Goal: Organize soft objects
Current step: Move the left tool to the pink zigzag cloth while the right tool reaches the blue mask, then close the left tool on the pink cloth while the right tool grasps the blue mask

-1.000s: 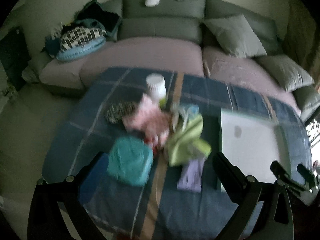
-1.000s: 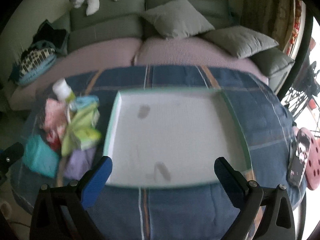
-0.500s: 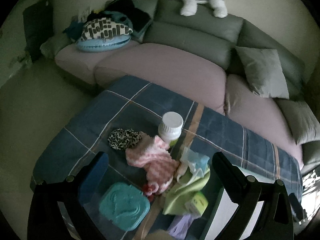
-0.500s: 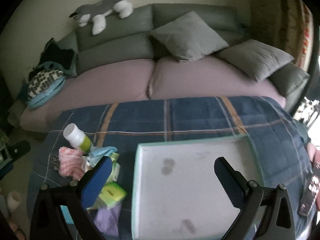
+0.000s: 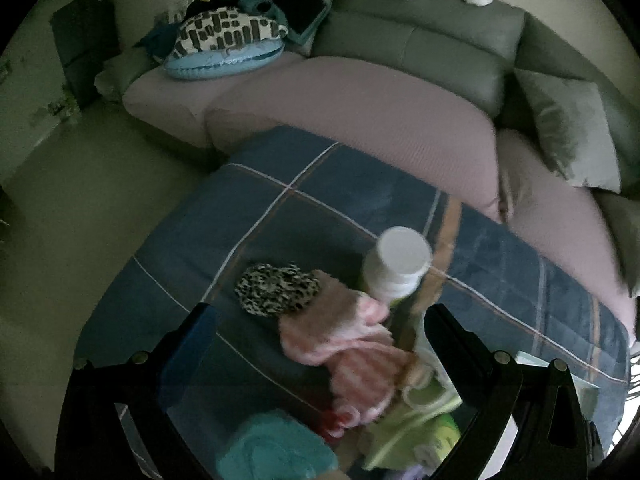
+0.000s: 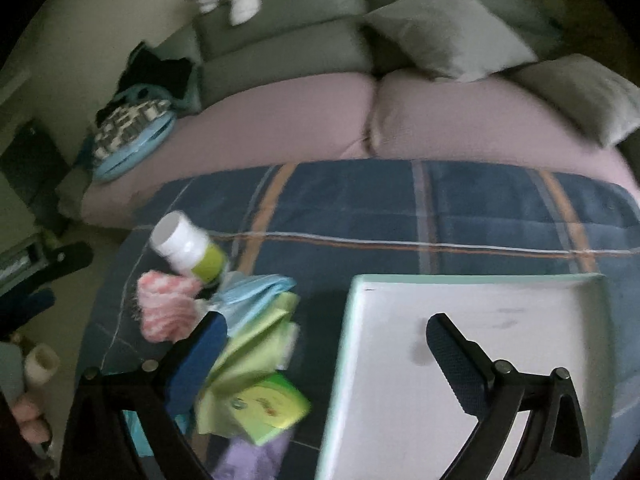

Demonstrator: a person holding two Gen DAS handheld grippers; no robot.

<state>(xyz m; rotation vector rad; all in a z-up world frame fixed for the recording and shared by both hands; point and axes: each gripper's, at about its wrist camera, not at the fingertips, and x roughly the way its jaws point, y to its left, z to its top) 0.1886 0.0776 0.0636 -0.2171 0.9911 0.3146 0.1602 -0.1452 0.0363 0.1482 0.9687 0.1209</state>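
Pink knit cloth betw. left gripper jaws (spread, untouched) | right gripper jaws spread

Navy plaid blanket, leopard-print scrunchie, pink-and-white knit cloth, teal pack, lime-green cloth, white mint-rimmed tray, white-capped green bottle.

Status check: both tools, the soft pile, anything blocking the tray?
Left tool open over the pink cloth, empty. Right tool open, empty, straddling the tray edge. White bottle stands against the pile. Tray bare.
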